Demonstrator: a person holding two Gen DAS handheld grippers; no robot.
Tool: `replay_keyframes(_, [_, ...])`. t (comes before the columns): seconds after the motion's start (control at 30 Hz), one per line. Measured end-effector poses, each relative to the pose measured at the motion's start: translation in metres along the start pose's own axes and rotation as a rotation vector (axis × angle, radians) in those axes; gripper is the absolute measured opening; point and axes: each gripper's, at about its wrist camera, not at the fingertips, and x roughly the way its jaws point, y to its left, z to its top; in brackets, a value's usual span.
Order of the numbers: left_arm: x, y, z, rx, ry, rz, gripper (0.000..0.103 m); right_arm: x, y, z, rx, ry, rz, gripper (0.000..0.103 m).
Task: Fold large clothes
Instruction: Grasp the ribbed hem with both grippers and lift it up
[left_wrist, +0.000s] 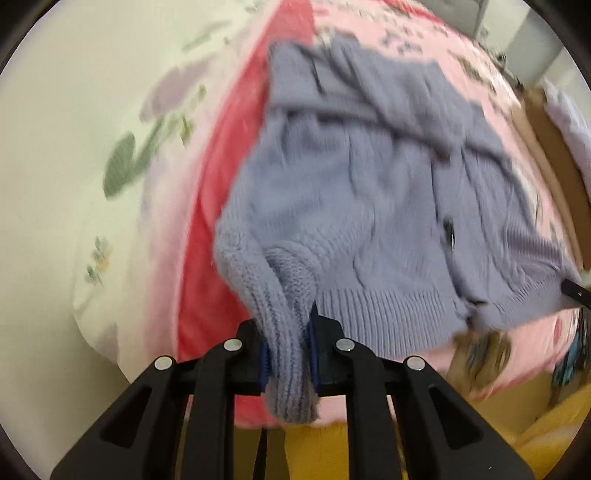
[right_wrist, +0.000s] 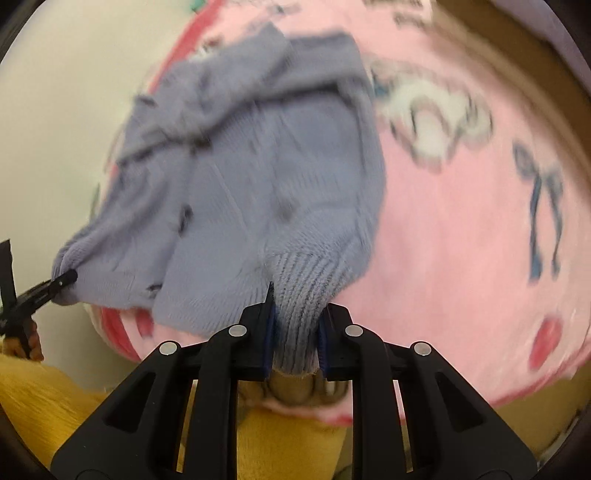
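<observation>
A lavender knit sweater (left_wrist: 369, 206) is spread over a pink blanket (right_wrist: 461, 229). Its ribbed hem is pinched by the left gripper (left_wrist: 288, 354) and the right gripper (right_wrist: 297, 332), jaws narrow (the blurred dark specks are possibly buttons).

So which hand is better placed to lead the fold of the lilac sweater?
Probably neither: the left gripper and right gripper each pinch a ribbed hem corner of the sweater, which hangs over the pink blanket. They likely move together.

Two close wrist views steeply down, claw-mounted, sharing the lavender sweater (left_wrist: 351, 206) on pink blanket (right_wrist: 461, 229).
</observation>
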Motion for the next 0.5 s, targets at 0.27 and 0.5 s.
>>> replay_keyframes(0.27, [-0.020,0.012,0.093,-0.067,-0.322,0.033,0.016,-0.044,0.014,0.114,-0.165,-0.270,-0.037,0.018])
replay_keyframes(0.5, [0.009,-0.006,0.207,-0.122,-0.450,0.028,0.016,-0.007,0.009,0.232,-0.192,-0.440,-0.065,0.019])
